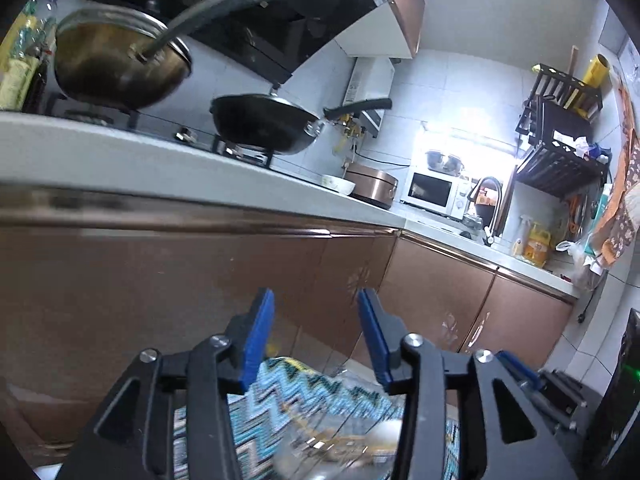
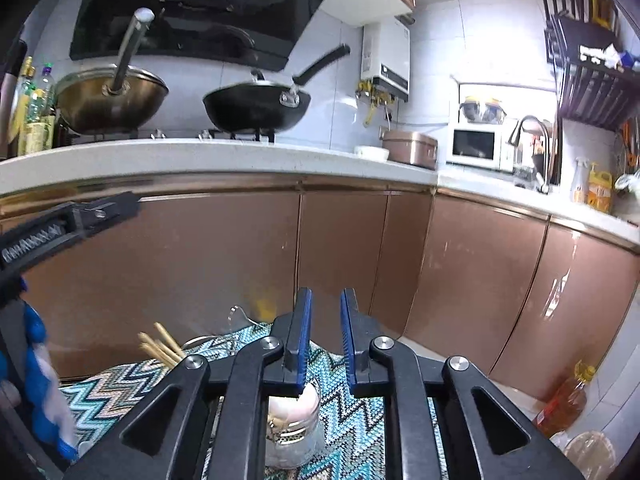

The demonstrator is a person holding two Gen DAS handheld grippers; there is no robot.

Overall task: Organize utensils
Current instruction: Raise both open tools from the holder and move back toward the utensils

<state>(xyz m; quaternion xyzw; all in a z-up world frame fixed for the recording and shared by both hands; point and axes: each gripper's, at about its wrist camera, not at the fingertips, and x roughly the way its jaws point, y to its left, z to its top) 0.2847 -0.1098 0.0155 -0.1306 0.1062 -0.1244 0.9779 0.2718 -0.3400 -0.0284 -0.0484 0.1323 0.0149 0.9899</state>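
The left tool (image 1: 316, 336) stands released, its blue pads well apart with nothing between them, above a zigzag-patterned cloth (image 1: 320, 400) whose near part is blurred; the right tool (image 2: 325, 340) is also released, its pads only a little apart and gripping nothing; no earlier view is given, so only this stance can be told. In the right wrist view a clear glass jar (image 2: 294, 432) stands on the zigzag-patterned cloth just below the pads, with pale utensils inside that are too blurred to name; a bundle of wooden chopsticks (image 2: 162, 346) sticks up at a slant to the left of the tool, their lower ends hidden behind its black frame, so their holder cannot be told. Behind the cloth run brown cabinet doors (image 2: 344, 248) under a white table (image 2: 224, 156); on it sit a brass-coloured wok (image 2: 108, 100) and a black wok (image 2: 256, 108); further right stand a rice cooker (image 2: 410, 146) and a white microwave (image 2: 474, 146).
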